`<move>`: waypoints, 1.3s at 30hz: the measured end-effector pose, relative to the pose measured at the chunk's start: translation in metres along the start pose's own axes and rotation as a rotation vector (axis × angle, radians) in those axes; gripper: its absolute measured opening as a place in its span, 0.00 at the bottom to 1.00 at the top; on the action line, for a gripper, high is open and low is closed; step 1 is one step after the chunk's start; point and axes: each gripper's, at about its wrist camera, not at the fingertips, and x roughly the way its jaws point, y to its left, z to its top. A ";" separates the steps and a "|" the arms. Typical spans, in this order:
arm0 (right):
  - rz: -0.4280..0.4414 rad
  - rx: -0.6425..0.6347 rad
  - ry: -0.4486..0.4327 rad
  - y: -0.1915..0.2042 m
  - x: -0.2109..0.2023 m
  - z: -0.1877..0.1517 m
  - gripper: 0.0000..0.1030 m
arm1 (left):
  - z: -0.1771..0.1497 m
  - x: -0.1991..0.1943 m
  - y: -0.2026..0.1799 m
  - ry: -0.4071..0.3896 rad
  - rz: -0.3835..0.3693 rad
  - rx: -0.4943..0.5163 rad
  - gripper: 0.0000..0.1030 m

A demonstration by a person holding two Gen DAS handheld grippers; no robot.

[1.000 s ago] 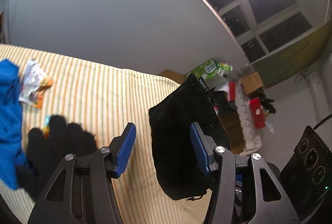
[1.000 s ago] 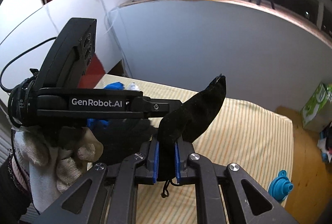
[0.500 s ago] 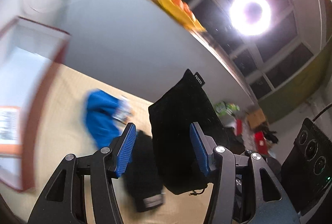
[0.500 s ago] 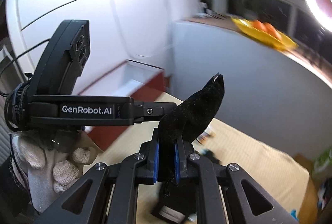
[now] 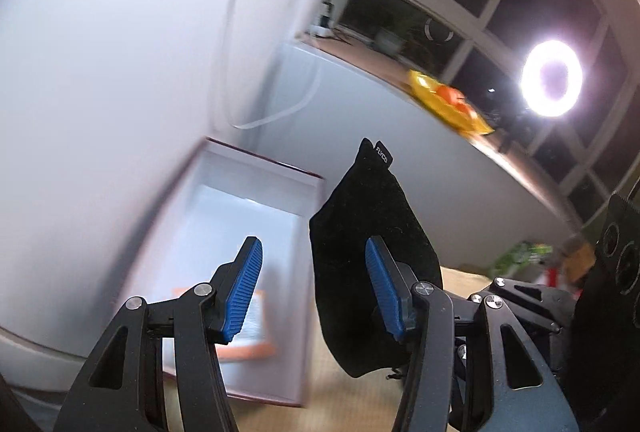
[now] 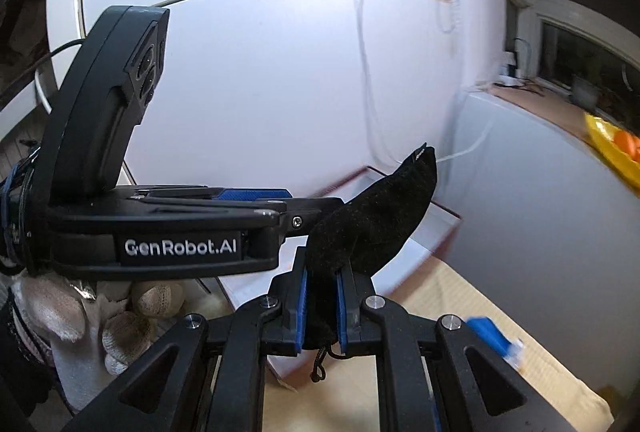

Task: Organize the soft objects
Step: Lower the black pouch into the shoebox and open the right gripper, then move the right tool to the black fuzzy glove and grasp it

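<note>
My right gripper (image 6: 322,306) is shut on a black velvet drawstring pouch (image 6: 374,220) and holds it upright in the air; its cord dangles below the pads. The same pouch (image 5: 370,252) shows in the left wrist view, just right of the gap of my left gripper (image 5: 314,290), which is open and empty. The left gripper's body (image 6: 160,228) sits left of the pouch in the right wrist view. A white open box with a dark red rim (image 5: 248,232) lies beyond the left gripper; it also shows behind the pouch in the right wrist view (image 6: 416,240).
An orange-edged printed sheet (image 5: 252,328) lies inside the box. The striped yellow cloth surface (image 6: 460,316) holds a blurred blue cloth (image 6: 494,340) at right. A white wall (image 5: 100,72) stands close on the left. A yellow fruit plate (image 5: 448,104) sits on a far ledge.
Both grippers have swung left together with the pouch: the striped surface with gloves and blue cloth left view, and the white box and wall came in front. Jaws unchanged.
</note>
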 end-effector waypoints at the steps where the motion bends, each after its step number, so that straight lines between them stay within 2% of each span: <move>1: 0.017 0.003 -0.001 0.000 0.008 0.002 0.10 | -0.002 -0.002 0.004 -0.003 0.024 0.009 0.50; 7: 0.069 0.030 0.022 -0.010 0.051 0.003 0.11 | 0.000 0.014 0.020 0.009 0.148 0.044 0.50; 8: 0.056 0.037 0.029 -0.013 0.056 0.003 0.12 | -0.001 0.018 0.022 0.014 0.157 0.037 0.50; 9: 0.028 0.043 0.032 -0.015 0.059 0.001 0.17 | -0.002 0.018 0.025 0.017 0.164 0.032 0.50; 12: -0.026 0.063 0.039 -0.027 0.067 -0.001 0.49 | -0.006 0.020 0.027 0.008 0.182 0.030 0.50; 13: -0.042 0.067 0.027 -0.031 0.064 -0.003 0.54 | -0.007 0.019 0.026 0.008 0.183 0.035 0.50; 15: -0.041 0.069 0.027 -0.035 0.061 -0.003 0.57 | -0.009 0.016 0.026 0.004 0.187 0.042 0.50; 21: -0.058 0.103 0.026 -0.041 0.037 -0.012 0.58 | -0.011 0.005 0.019 -0.014 0.170 0.048 0.50; 25: -0.080 0.103 0.010 -0.045 0.004 -0.023 0.65 | -0.014 0.000 0.013 -0.014 0.149 0.052 0.50; 28: -0.092 0.122 0.004 -0.054 -0.027 -0.036 0.66 | -0.022 -0.003 0.005 -0.006 0.106 0.057 0.50; 34: -0.145 0.193 0.031 -0.089 -0.079 -0.078 0.68 | -0.058 -0.001 -0.027 0.042 -0.019 0.094 0.53; 39: -0.196 0.292 0.085 -0.123 -0.108 -0.122 0.68 | -0.099 0.018 -0.057 0.126 -0.119 0.120 0.54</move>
